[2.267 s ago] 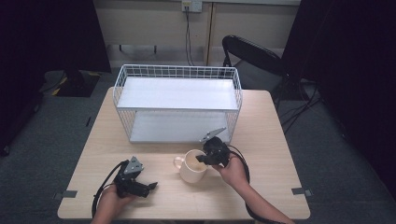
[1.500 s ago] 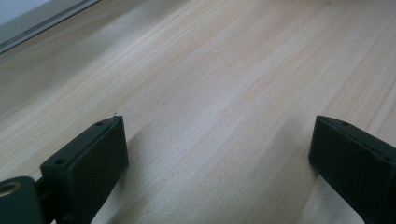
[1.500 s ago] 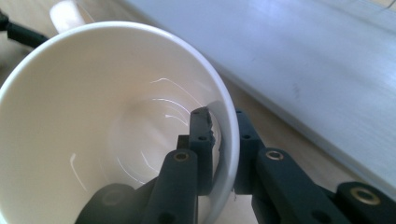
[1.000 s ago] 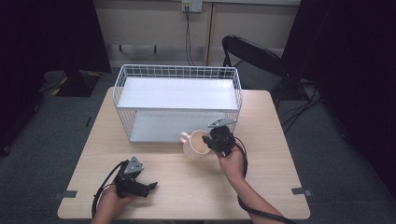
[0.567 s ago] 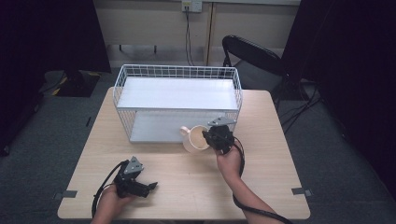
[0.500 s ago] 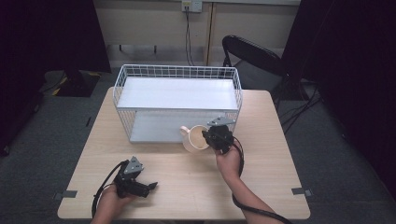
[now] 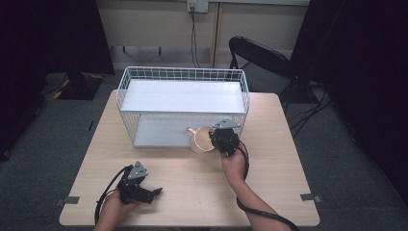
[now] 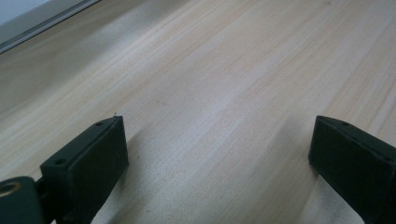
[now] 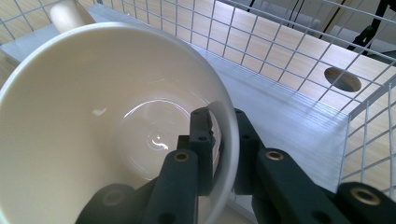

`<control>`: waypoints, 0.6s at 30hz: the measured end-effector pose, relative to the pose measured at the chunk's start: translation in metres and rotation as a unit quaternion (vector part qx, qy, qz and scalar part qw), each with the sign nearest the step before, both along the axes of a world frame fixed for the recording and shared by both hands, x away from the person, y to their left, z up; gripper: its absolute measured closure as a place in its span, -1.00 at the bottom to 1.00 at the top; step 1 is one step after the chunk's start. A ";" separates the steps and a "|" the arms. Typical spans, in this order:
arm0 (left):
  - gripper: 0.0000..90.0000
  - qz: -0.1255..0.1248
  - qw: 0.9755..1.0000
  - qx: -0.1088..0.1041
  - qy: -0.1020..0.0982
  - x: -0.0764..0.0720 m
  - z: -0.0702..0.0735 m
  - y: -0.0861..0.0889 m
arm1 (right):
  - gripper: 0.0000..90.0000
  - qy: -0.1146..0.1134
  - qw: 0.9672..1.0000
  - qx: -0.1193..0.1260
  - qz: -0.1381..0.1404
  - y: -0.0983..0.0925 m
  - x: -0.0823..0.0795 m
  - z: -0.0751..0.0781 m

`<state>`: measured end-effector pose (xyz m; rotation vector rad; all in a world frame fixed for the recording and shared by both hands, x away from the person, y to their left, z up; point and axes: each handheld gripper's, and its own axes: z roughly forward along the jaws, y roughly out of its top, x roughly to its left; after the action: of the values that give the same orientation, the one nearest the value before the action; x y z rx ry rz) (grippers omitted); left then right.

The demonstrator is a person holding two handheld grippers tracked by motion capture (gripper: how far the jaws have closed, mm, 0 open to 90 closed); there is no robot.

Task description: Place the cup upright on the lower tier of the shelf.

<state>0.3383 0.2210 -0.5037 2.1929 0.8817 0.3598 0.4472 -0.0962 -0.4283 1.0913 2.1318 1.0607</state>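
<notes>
A cream cup (image 7: 202,139) (image 9: 107,126) hangs at the open front of the white wire rack (image 7: 183,98), level with its lower shelf (image 7: 159,131) (image 9: 289,116). My right gripper (image 7: 222,138) (image 9: 219,140) is shut on the cup's rim, one jaw inside and one outside. The cup's handle (image 9: 65,14) points into the rack. My left gripper (image 7: 153,193) (image 8: 215,149) rests low over the table (image 7: 192,187) near the front left, open, with bare wood between its jaws.
The rack has a white top shelf (image 7: 180,95) and mesh walls (image 9: 373,140) close to the cup's right. A black chair (image 7: 260,57) stands behind the table. A round hole (image 9: 343,78) in the tabletop is seen through the mesh.
My right gripper has carried the cup up from the table's middle toward the rack's lower shelf opening. The left gripper has stayed in place.
</notes>
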 end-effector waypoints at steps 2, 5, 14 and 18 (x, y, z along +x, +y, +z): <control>-0.91 0.000 1.000 0.000 0.000 0.000 0.000 0.000 | 0.84 -0.003 1.000 -0.004 -0.002 0.001 0.000 0.000; -0.91 0.000 1.000 0.000 0.000 0.000 0.000 0.000 | 0.84 -0.007 1.000 -0.006 -0.005 0.002 0.000 0.000; -0.91 0.000 1.000 0.000 0.000 0.000 0.000 0.000 | 0.84 -0.013 1.000 -0.010 -0.013 0.004 0.005 -0.002; -0.91 0.000 1.000 0.001 -0.001 0.000 0.000 0.000 | 0.84 -0.018 1.000 -0.012 -0.016 0.003 0.007 -0.003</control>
<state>0.3384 0.2211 -0.5036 2.1941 0.8806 0.3616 0.4541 -0.0932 -0.4314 1.0836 2.0858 1.0307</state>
